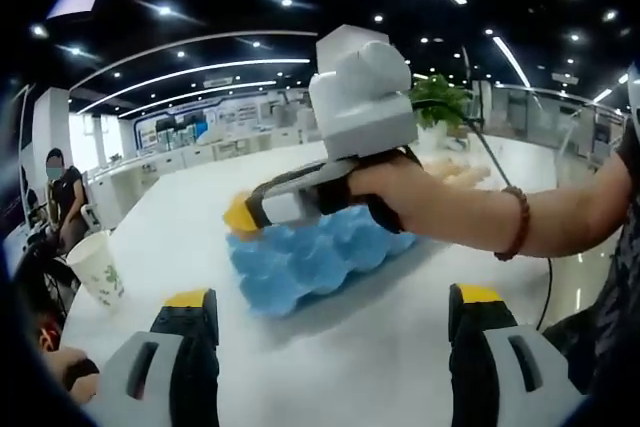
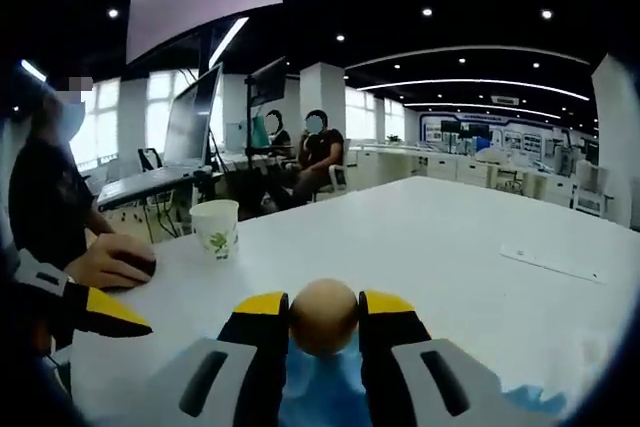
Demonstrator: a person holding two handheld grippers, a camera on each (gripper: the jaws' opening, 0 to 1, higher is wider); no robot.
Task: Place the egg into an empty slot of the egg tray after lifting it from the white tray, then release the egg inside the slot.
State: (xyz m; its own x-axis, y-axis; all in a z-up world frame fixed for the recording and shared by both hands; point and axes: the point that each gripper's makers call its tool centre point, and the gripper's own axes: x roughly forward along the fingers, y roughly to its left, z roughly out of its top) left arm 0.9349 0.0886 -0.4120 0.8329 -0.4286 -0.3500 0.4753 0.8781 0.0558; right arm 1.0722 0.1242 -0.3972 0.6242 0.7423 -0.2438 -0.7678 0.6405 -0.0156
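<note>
Carrying the brown egg (image 2: 324, 315) clamped between its yellow-tipped jaws, the right gripper (image 2: 324, 319) hangs over the blue moulded egg tray (image 1: 300, 262) at 12 o'clock from the left gripper (image 1: 332, 319), whose jaws stand spread, empty. Lower slowly, centre over a vacant cup, then release.
</note>
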